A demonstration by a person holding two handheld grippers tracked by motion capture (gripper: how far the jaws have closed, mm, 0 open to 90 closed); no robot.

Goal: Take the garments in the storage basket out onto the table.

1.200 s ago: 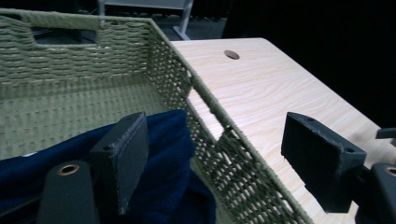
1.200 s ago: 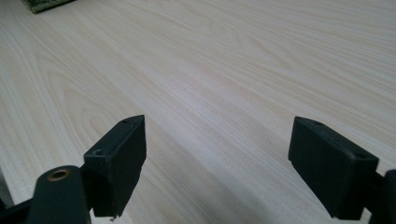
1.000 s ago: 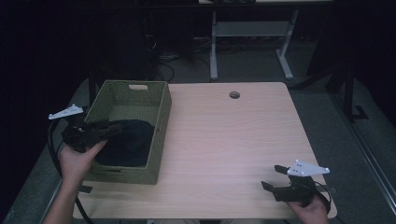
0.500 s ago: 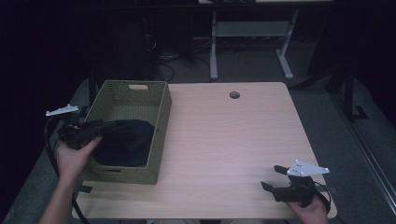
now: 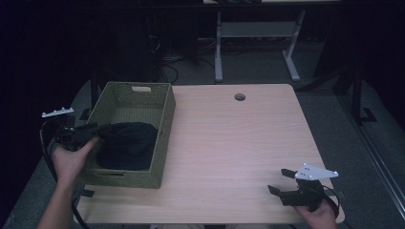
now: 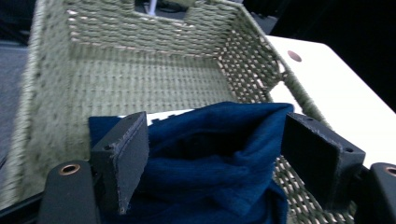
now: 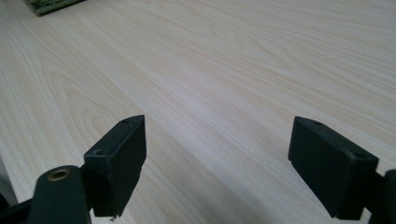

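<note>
A green woven basket (image 5: pixel 165 102) stands on the left part of the light wooden table (image 5: pixel 239 143). A dark blue cloth (image 5: pixel 126 145) lies bunched in its near half. My left gripper (image 5: pixel 93 129) is at the basket's left wall, reaching over the rim toward the cloth. In the left gripper view the gripper (image 6: pixel 215 140) is open, the blue cloth (image 6: pixel 219 172) lies loosely between the spread jaws, and the basket's woven floor (image 6: pixel 140 79) is bare beyond. My right gripper (image 5: pixel 282 181) rests low at the table's front right, open (image 7: pixel 217 140) over bare wood.
A round cable hole (image 5: pixel 239 97) sits near the table's far edge. A white metal frame (image 5: pixel 219 52) and cables stand on the dark floor behind the table. A corner of the basket (image 7: pixel 46 4) shows far off in the right gripper view.
My left gripper has drawn back to the left, from above the cloth to the basket's left wall. The cloth stays in the basket. The right gripper has not moved.
</note>
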